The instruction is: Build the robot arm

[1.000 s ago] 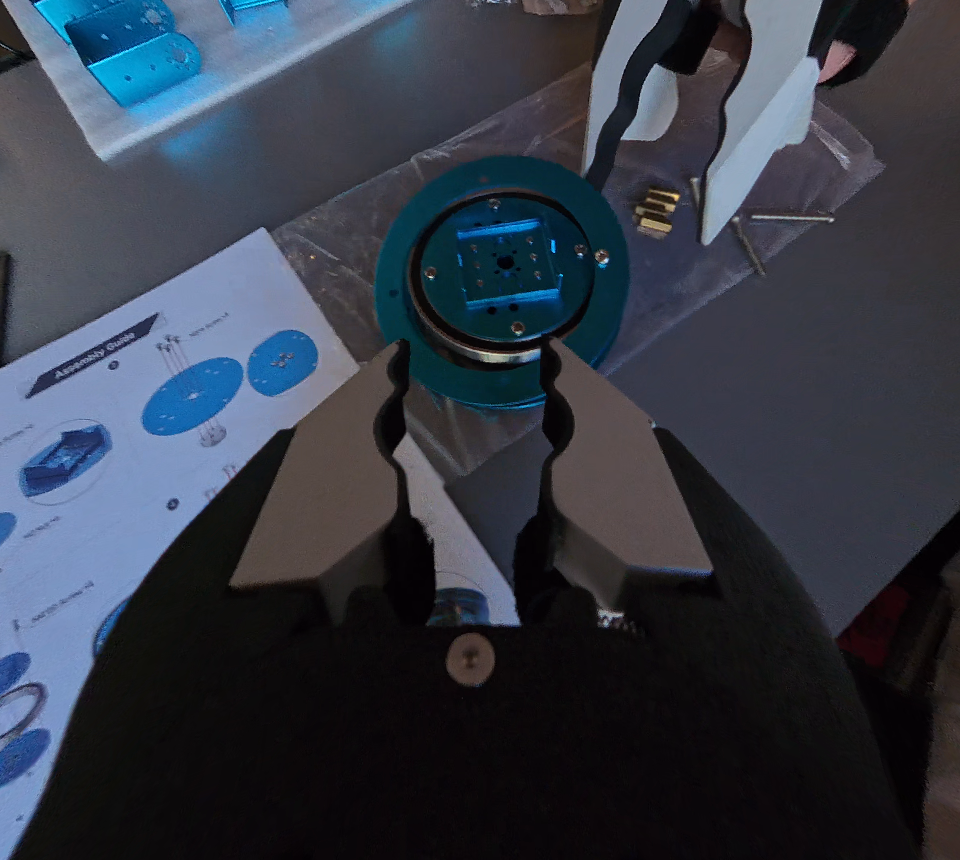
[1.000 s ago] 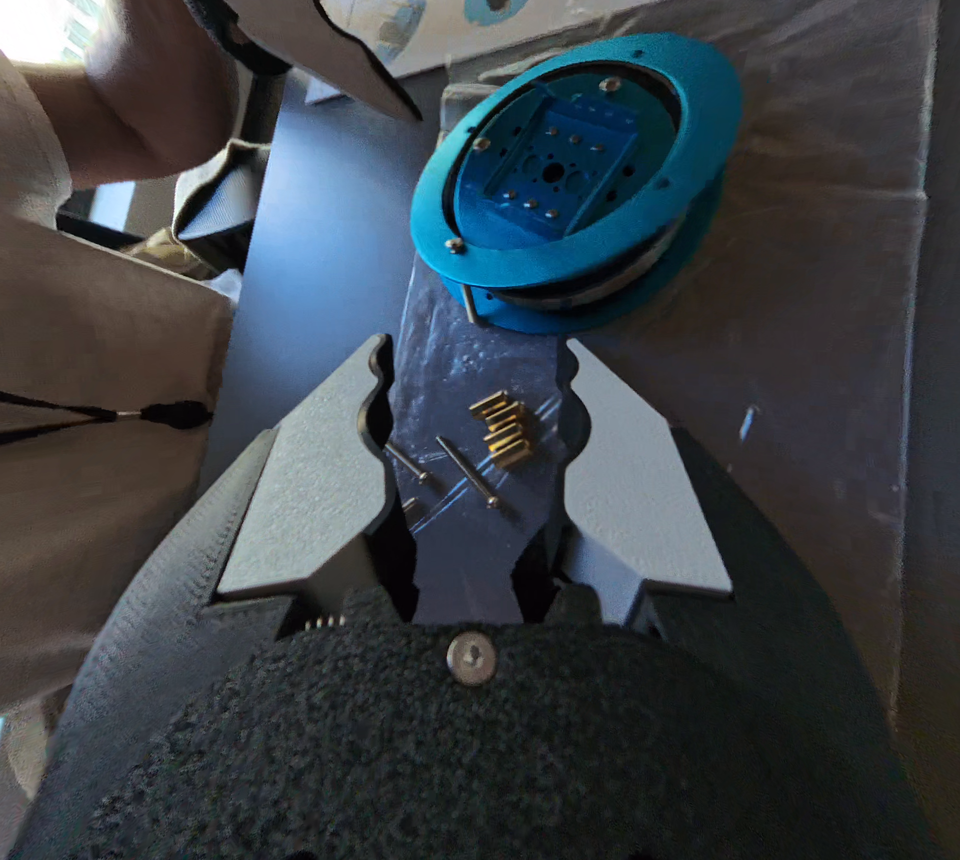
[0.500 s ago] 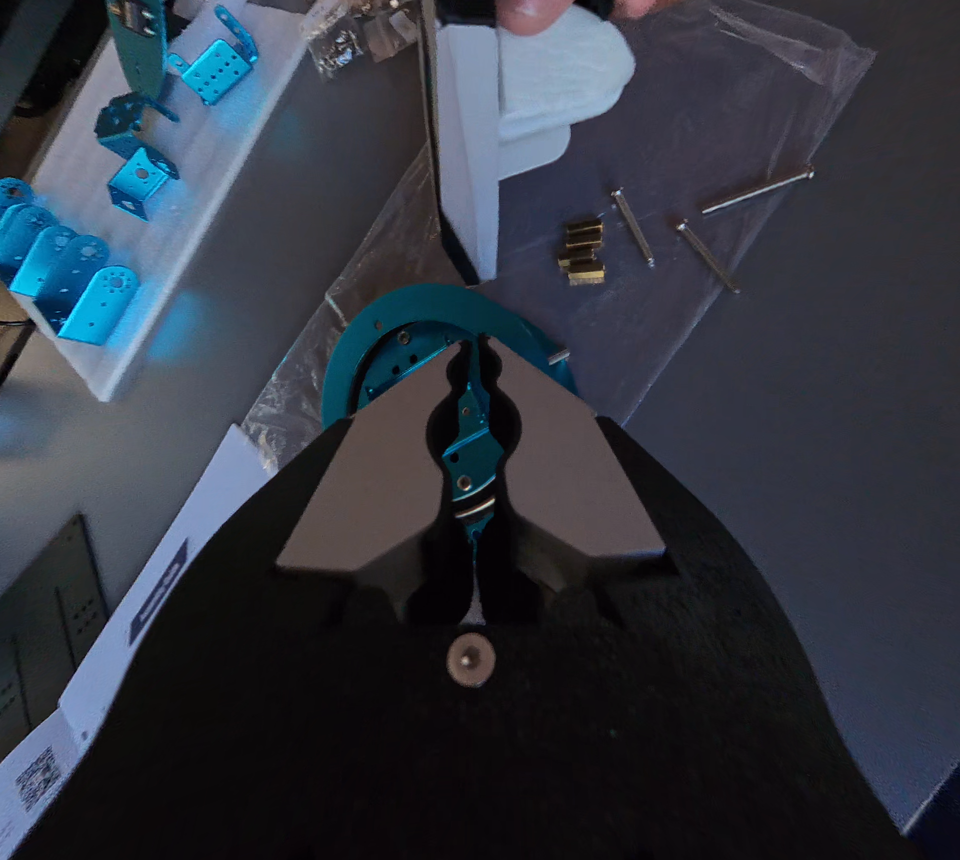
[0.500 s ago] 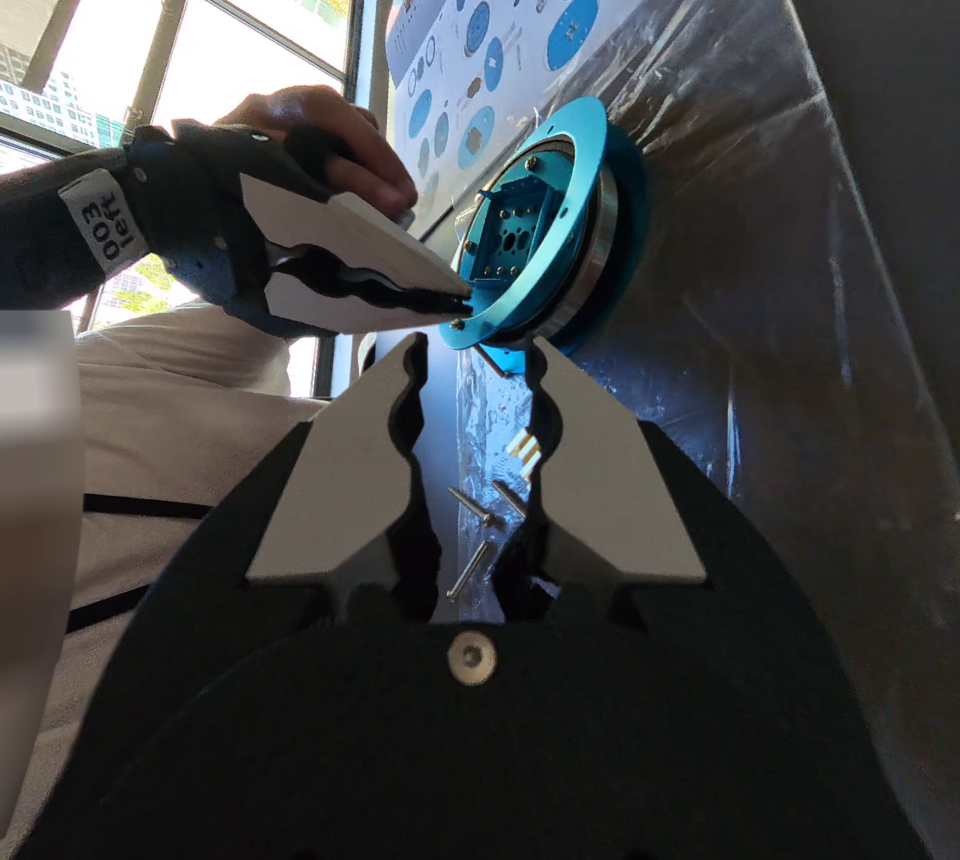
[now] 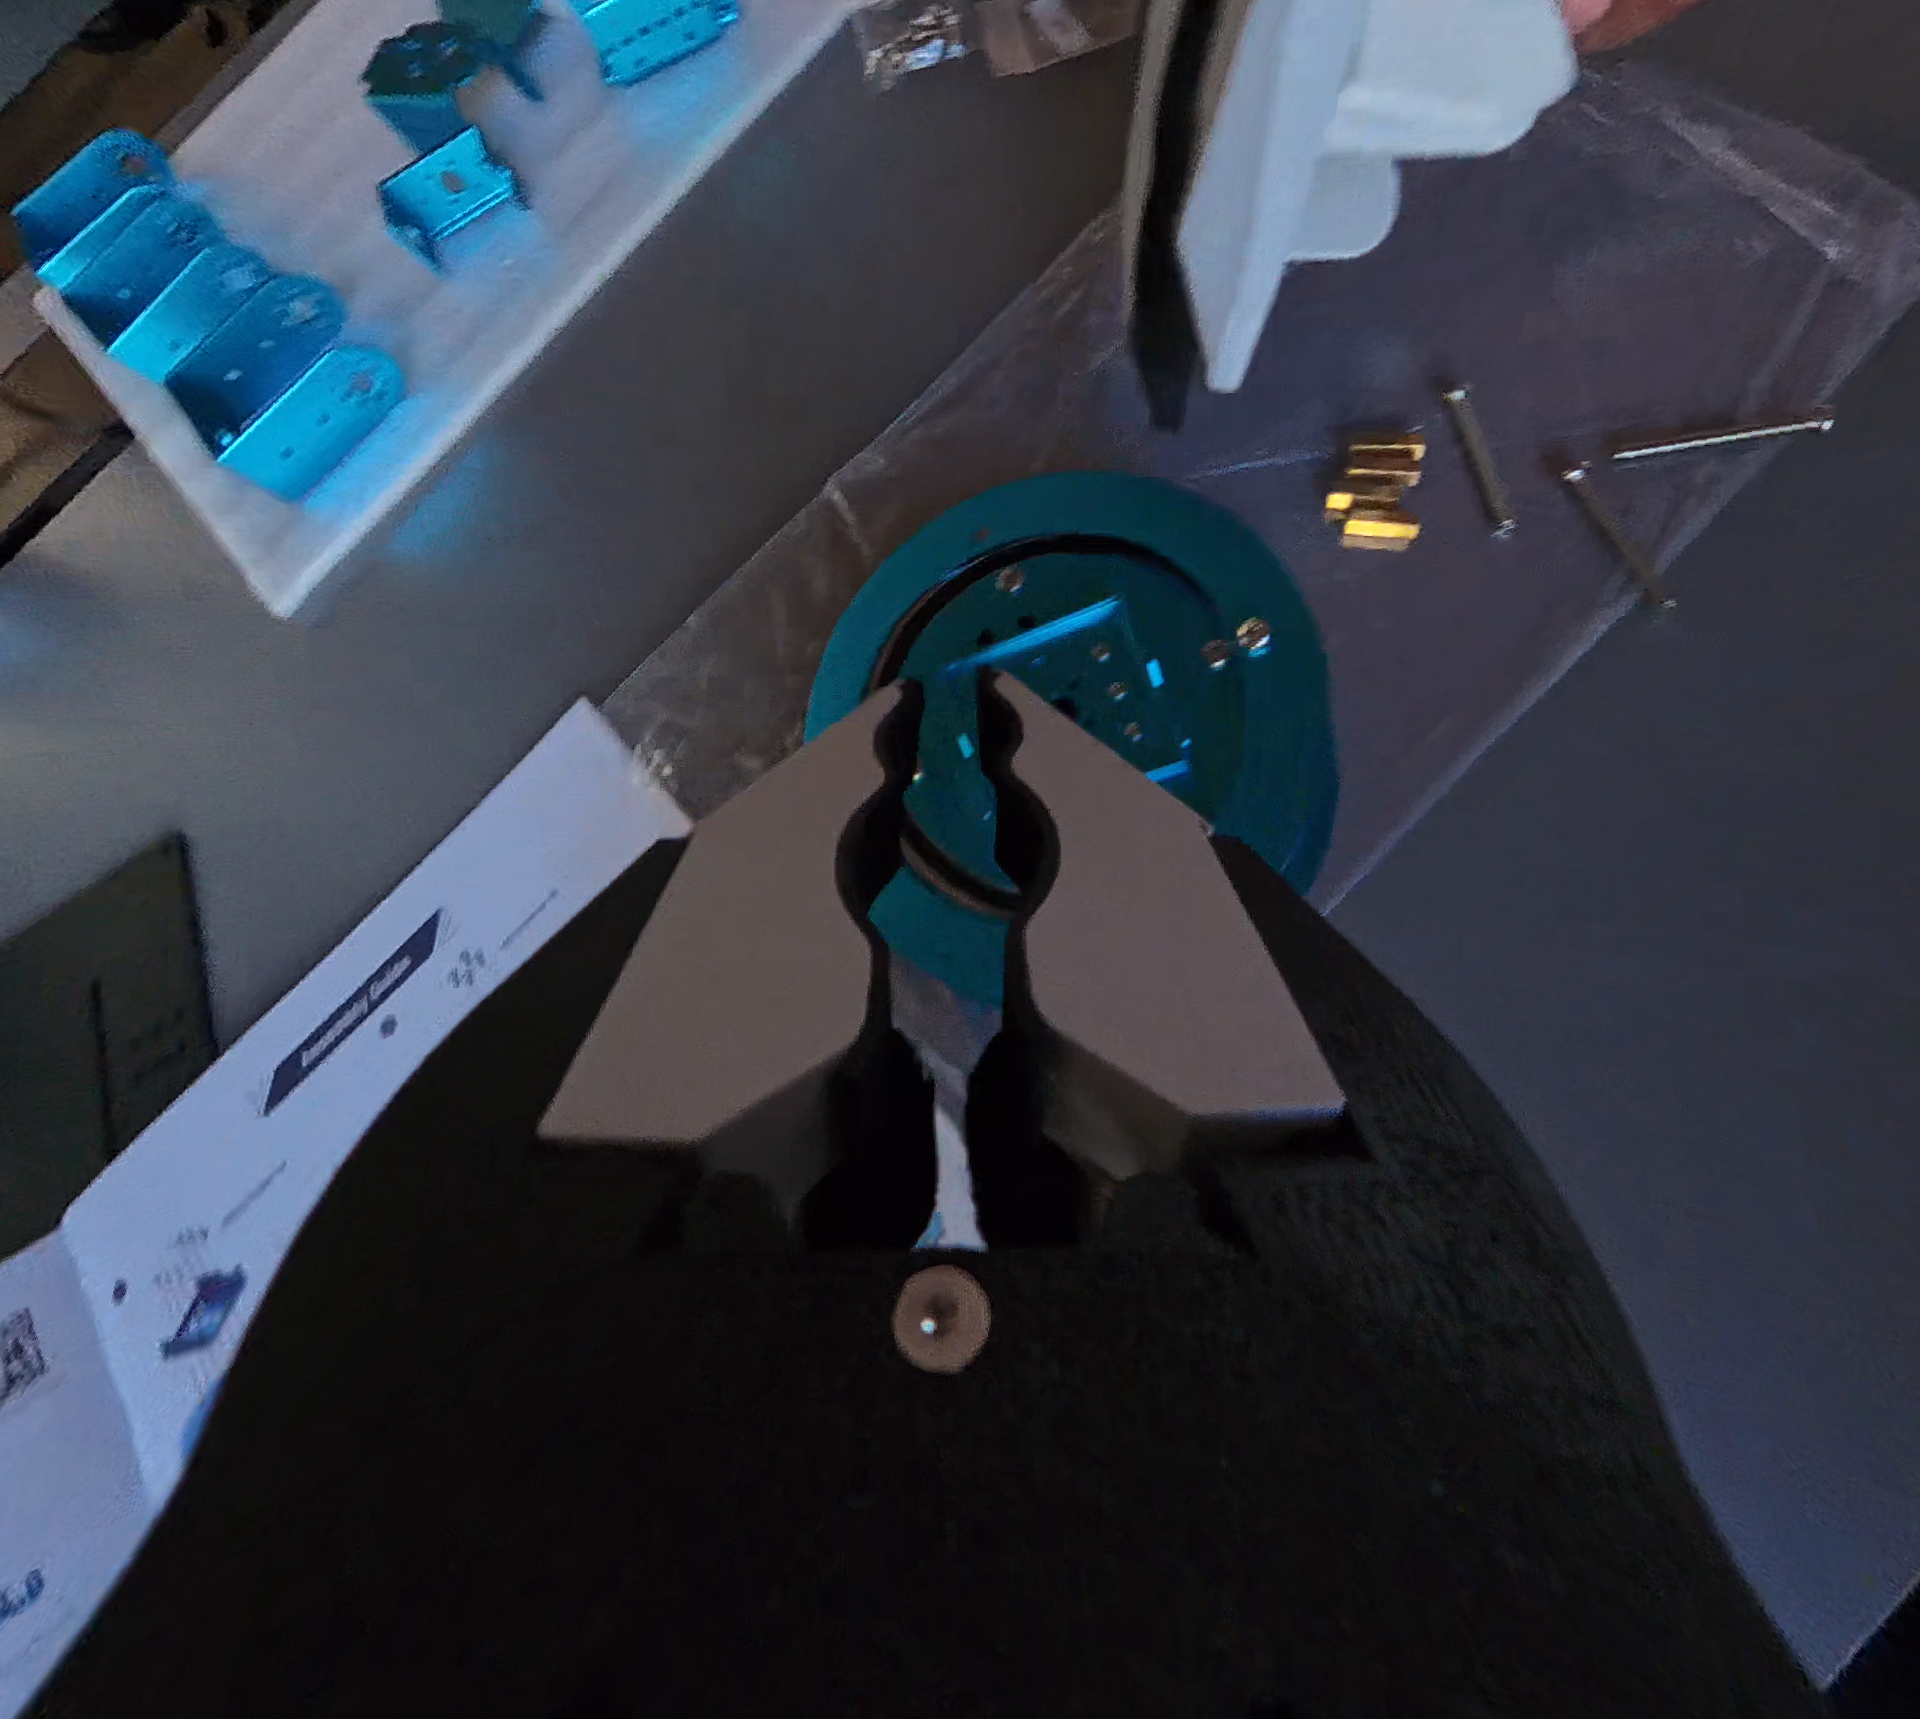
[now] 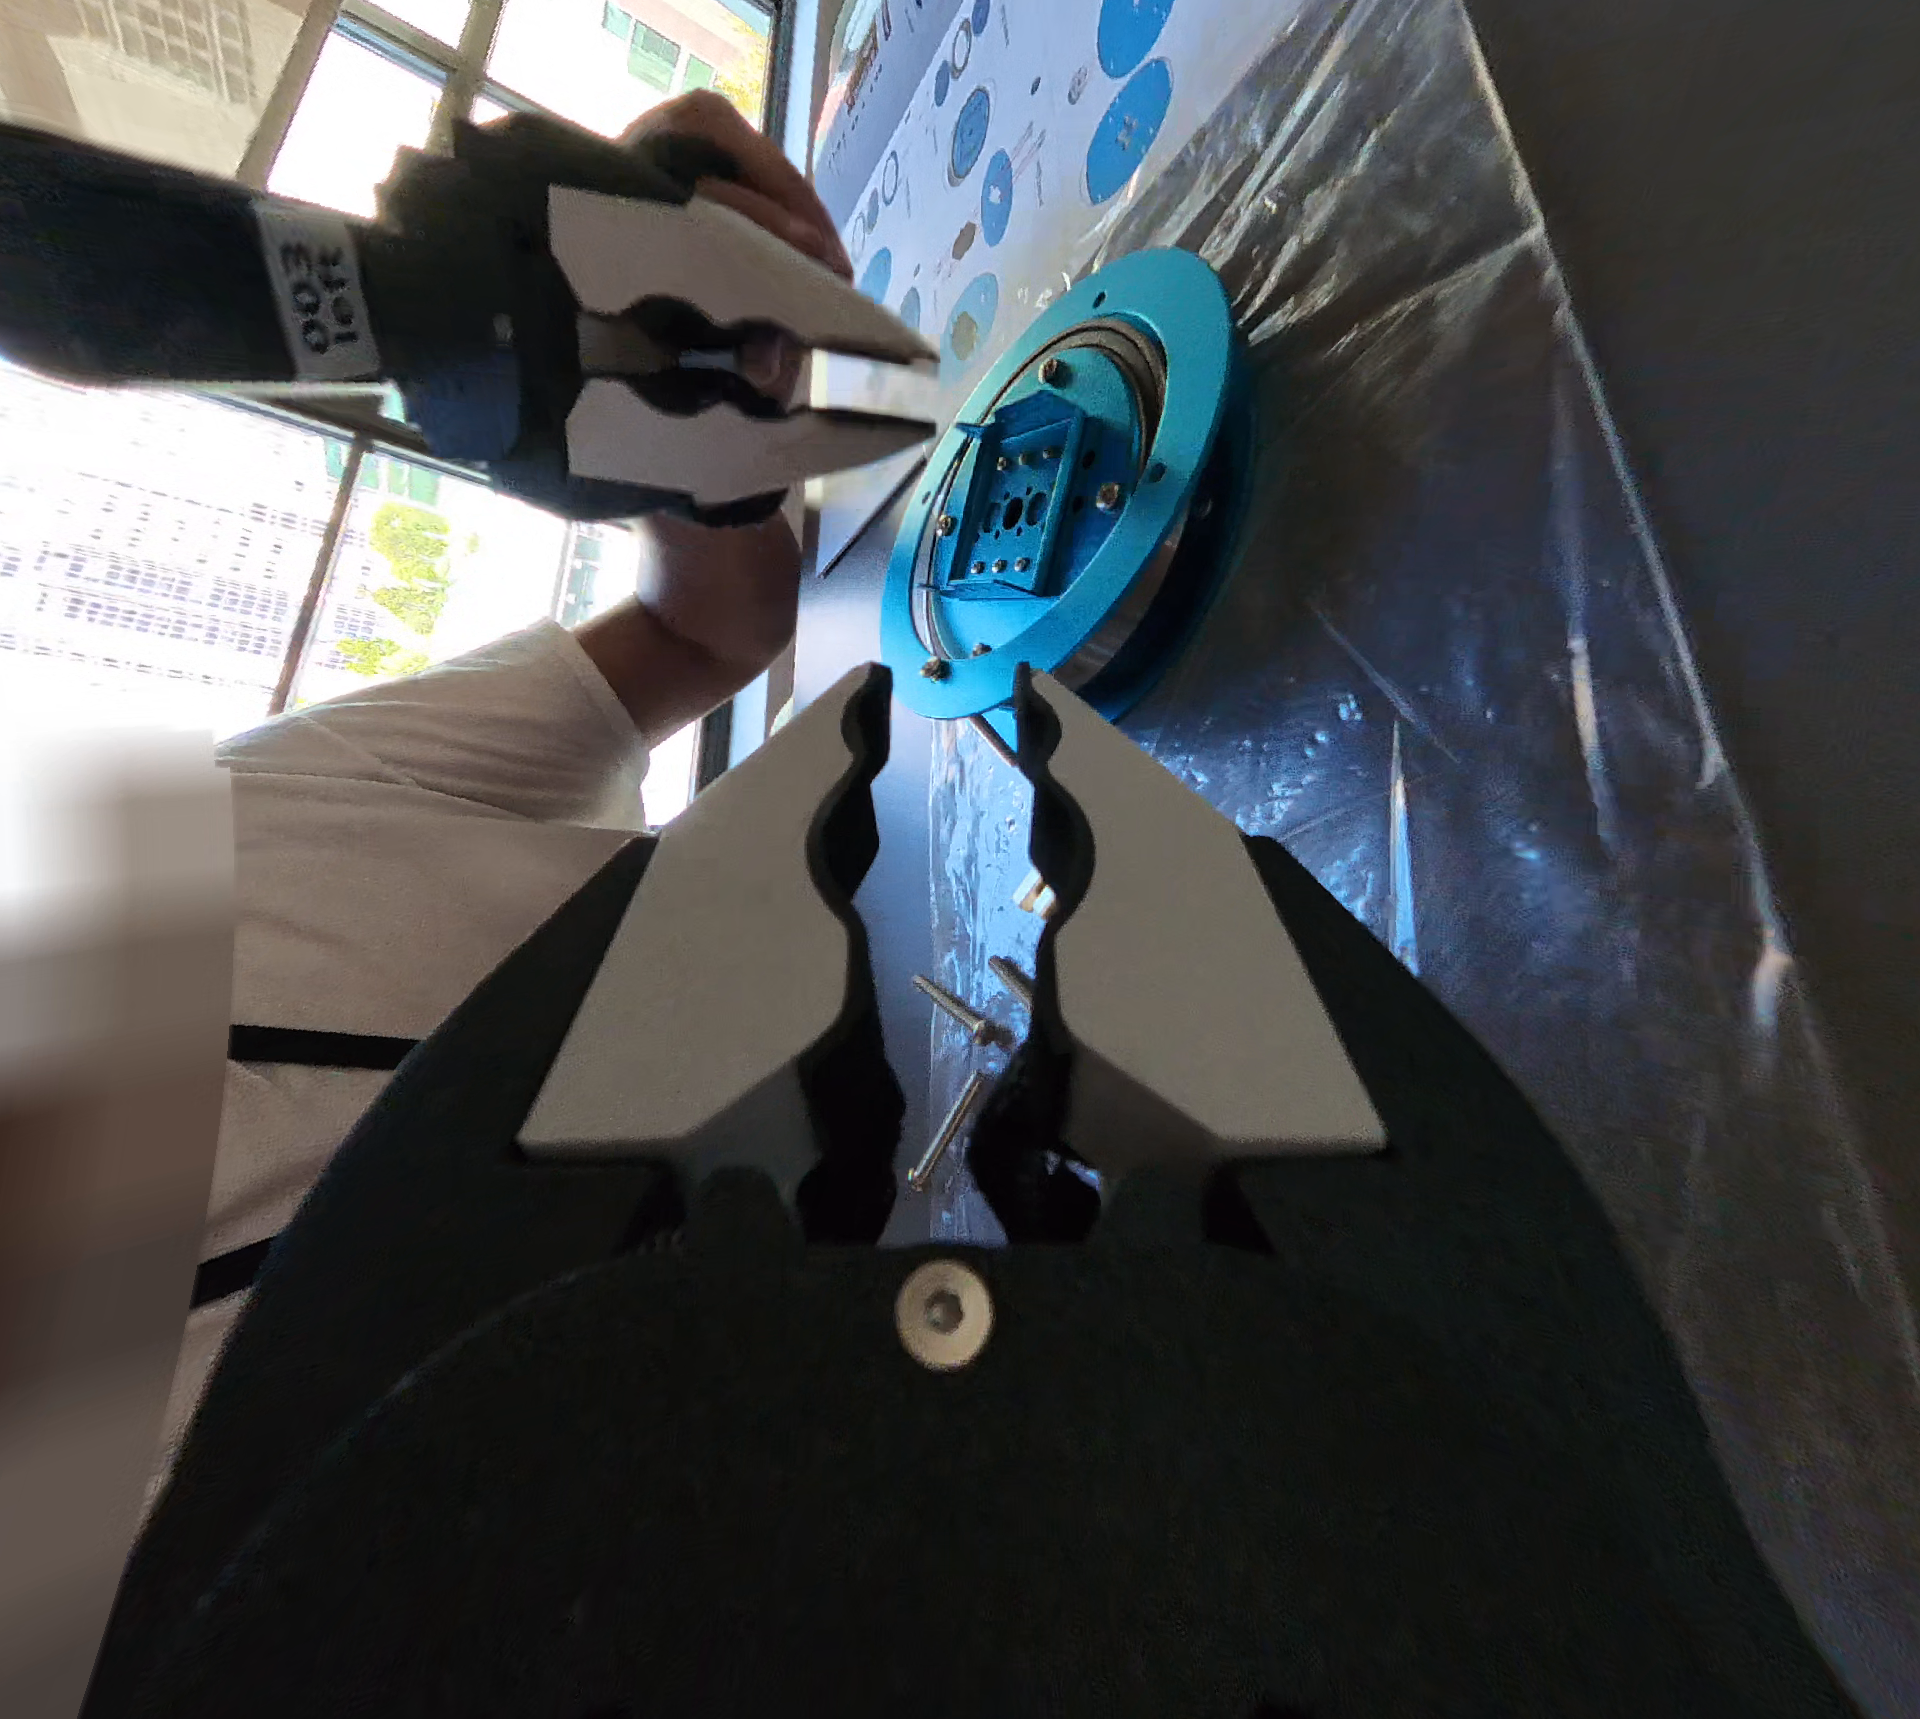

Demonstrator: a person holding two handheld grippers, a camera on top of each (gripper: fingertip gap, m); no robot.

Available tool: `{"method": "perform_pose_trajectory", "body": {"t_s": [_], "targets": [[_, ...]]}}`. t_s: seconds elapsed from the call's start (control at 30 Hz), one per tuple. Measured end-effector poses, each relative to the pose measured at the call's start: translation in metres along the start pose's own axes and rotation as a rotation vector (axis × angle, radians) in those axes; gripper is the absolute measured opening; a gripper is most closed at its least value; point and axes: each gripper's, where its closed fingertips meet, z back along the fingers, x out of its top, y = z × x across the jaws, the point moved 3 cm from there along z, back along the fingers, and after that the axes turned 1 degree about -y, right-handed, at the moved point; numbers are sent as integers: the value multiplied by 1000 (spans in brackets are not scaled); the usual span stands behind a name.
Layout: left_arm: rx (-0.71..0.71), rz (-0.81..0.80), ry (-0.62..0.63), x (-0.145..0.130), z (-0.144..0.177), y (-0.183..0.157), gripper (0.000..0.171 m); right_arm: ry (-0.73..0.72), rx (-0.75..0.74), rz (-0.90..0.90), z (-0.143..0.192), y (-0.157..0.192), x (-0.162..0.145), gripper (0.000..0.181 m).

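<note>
The left gripper (image 5: 951,682), jaws narrowly parted and empty, is hovering over the blue ring assembly (image 5: 1278,630). The right gripper (image 6: 956,682), jaws partly open and empty, is pointing at the assembly's rim, with loose screws (image 6: 951,1009) at 6 o'clock of it.

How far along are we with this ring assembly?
Done: blue ring assembly carries its bracket and fitted screws. In hand: left hand-held gripper nearly closed at its rim, grip unclear; right hand-held gripper open, empty. Left: brass standoffs and long screws lie loose.

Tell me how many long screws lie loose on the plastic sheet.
3 screws, all right of the brass pieces: one beside them, one slanting farther right, one nearly level beyond. The disc may hide more.
</note>
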Motion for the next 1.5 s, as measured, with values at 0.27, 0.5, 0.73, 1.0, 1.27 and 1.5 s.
{"method": "perform_pose_trajectory", "body": {"t_s": [0.27,0.5,0.73,1.0,1.27,1.5], "targets": [[-172,402,-73,-35,21,19,37,293,-231,440,-28,-1,-42,38],[-197,388,-148,-22,21,6,36,149,-360,535,-45,4,-39,15],[-135,160,-160,-13,15,-38,19,46,-388,466,-39,5,-37,0],[19,98,-130,-23,21,-30,13,125,-341,615,-35,30,-33,26],[-150,89,-183,-1,13,-52,7,137,-427,886,-48,29,-22,34],[-155,44,-146,-3,-1,-65,0,121,-448,843,-36,23,-32,27]]}}
